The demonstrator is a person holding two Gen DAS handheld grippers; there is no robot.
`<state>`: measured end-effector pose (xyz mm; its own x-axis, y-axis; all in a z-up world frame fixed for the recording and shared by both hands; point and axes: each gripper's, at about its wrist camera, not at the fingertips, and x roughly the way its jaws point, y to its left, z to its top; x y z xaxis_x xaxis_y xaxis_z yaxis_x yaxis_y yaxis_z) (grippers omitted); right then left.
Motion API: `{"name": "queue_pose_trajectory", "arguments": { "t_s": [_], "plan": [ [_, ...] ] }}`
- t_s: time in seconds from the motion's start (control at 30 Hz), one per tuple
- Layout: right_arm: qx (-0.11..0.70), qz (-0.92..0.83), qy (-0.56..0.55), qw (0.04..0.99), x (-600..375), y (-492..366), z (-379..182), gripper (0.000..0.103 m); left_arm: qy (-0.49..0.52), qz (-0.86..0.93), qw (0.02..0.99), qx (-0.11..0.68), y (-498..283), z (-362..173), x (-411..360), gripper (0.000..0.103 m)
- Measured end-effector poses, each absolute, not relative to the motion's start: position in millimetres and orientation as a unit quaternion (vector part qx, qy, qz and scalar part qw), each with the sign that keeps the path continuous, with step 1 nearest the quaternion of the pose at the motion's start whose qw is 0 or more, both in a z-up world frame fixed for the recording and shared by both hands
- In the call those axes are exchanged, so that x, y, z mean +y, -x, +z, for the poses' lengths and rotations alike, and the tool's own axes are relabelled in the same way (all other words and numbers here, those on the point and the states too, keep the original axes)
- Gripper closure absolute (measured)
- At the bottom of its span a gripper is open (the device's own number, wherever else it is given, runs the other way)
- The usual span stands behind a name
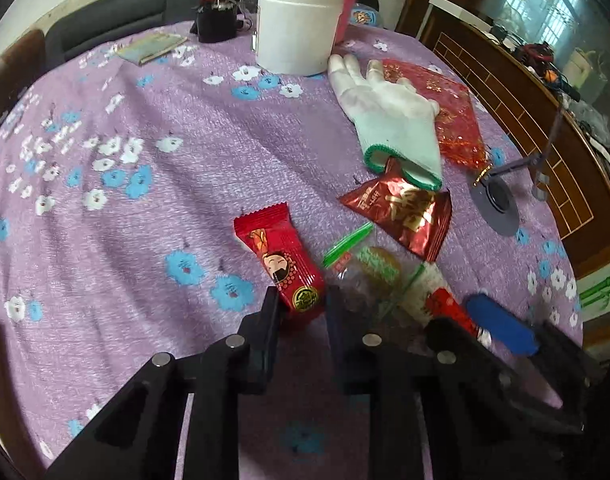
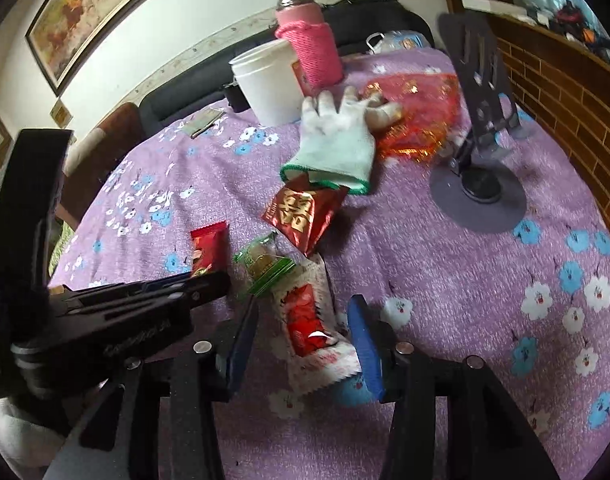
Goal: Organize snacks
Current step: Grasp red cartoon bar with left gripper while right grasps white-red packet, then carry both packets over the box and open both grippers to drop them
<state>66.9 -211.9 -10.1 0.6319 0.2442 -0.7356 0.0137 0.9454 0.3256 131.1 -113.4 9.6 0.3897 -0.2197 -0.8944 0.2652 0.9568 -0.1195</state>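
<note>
Several snacks lie on the purple flowered tablecloth [image 1: 105, 240]. A red candy packet with a cartoon face [image 1: 283, 264] lies with its lower end between the fingers of my left gripper [image 1: 301, 300], which is open around it. A clear green-striped snack pack [image 1: 365, 268] lies just right of it. A dark red foil pouch [image 1: 401, 208] lies partly under a white glove [image 1: 385, 120]. My right gripper [image 2: 305, 336] is open, straddling a white-and-red packet [image 2: 309, 320]. The green pack [image 2: 265, 264] and the red pouch [image 2: 301, 212] lie beyond it.
A white tub [image 1: 297, 24], a pink-sleeved bottle [image 2: 309, 48], a red mesh bag [image 1: 449, 112] under the glove, and a grey suction phone stand [image 2: 481, 192] stand on the table. A dark sofa and a brick-pattern counter surround it.
</note>
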Motion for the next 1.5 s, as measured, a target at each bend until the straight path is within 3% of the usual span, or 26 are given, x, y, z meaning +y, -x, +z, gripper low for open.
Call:
{"name": "queue_pose_trajectory", "arguments": {
  "t_s": [0.27, 0.3, 0.33, 0.43, 0.73, 1.03, 1.23, 1.5],
  "plan": [
    [0.427, 0.060, -0.115, 0.895, -198.1, -70.9, -16.8, 0.055, 0.001, -0.161, 0.838, 0.522, -97.0, 30.4, -81.4, 0.082],
    [0.428, 0.062, -0.105, 0.896, -195.2, -70.4, -16.9, 0.068, 0.004, -0.163, 0.838, 0.521, -91.0, 33.4, -78.3, 0.082],
    [0.430, 0.068, -0.101, 0.894, -192.7, -69.6, -17.6, 0.073, 0.009, -0.166, 0.839, 0.519, -83.6, 37.0, -73.3, 0.082],
    [0.429, 0.083, -0.117, 0.892, -194.5, -69.2, -17.7, 0.075, 0.020, -0.174, 0.844, 0.507, -59.8, 48.2, -58.3, 0.082],
    [0.392, 0.152, -0.212, 0.882, -207.3, -58.9, -4.1, 0.075, 0.080, -0.156, 0.874, 0.452, 11.8, 90.3, 23.6, 0.082],
    [0.404, 0.210, -0.223, 0.862, -180.6, -53.8, -7.7, 0.075, 0.124, -0.057, 0.905, 0.404, 81.0, 110.6, 137.6, 0.081],
    [0.431, 0.227, -0.237, 0.841, -165.0, -45.6, -14.2, 0.075, 0.153, -0.018, 0.910, 0.384, 115.0, 107.2, 195.6, 0.081],
    [0.426, 0.232, -0.210, 0.849, -136.5, 12.7, 17.9, 0.075, 0.168, 0.013, 0.905, 0.391, 127.4, 80.5, 243.6, 0.081]
  ]
}}
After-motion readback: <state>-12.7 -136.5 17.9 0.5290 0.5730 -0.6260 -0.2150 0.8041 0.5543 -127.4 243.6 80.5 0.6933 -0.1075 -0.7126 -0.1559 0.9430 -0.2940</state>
